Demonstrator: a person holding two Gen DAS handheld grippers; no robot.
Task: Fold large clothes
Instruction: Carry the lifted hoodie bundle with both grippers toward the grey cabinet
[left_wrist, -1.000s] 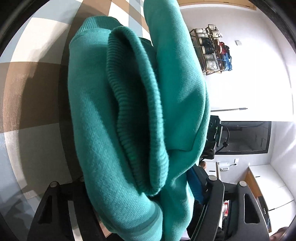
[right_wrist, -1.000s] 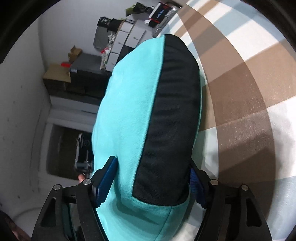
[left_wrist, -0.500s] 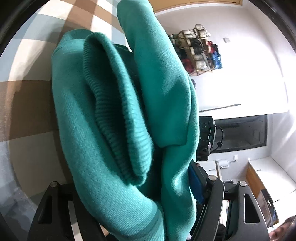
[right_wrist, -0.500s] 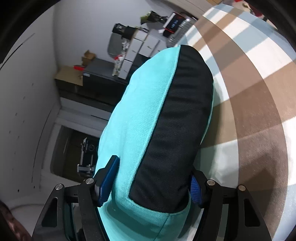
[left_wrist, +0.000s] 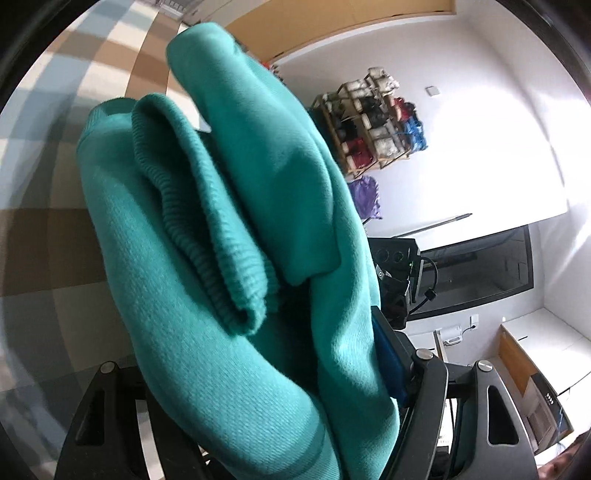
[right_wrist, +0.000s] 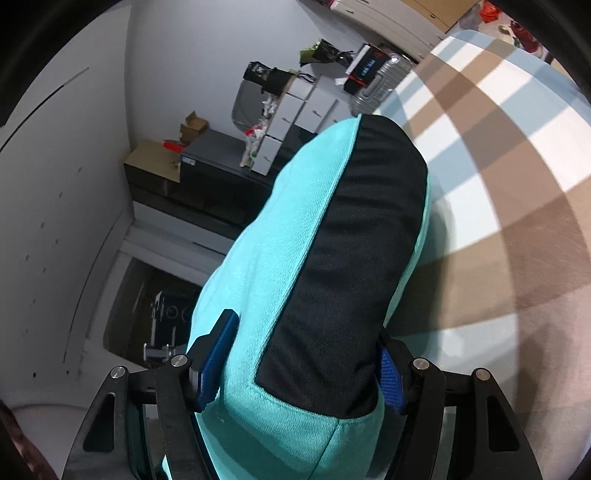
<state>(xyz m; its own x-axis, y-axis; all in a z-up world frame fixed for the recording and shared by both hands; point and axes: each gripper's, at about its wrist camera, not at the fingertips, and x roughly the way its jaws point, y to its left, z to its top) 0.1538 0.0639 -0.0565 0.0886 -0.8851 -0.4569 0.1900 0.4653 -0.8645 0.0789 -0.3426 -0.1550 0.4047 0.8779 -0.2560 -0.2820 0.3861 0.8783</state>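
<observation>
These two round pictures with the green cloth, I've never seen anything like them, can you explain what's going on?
No robot here: a person holds a two-finger tool in each hand, and a wide-angle camera on each looks forward along its fingers. One picture comes from the left hand-held gripper, the other from the right hand-held gripper. Both are clamped on thick bunches of the same green sweatshirt; the right view shows a black panel on it. Beneath is a checked brown, white and pale blue surface, where the folding presumably happens. Behind are walls, a rack of shoes and cabinets with clutter.
</observation>
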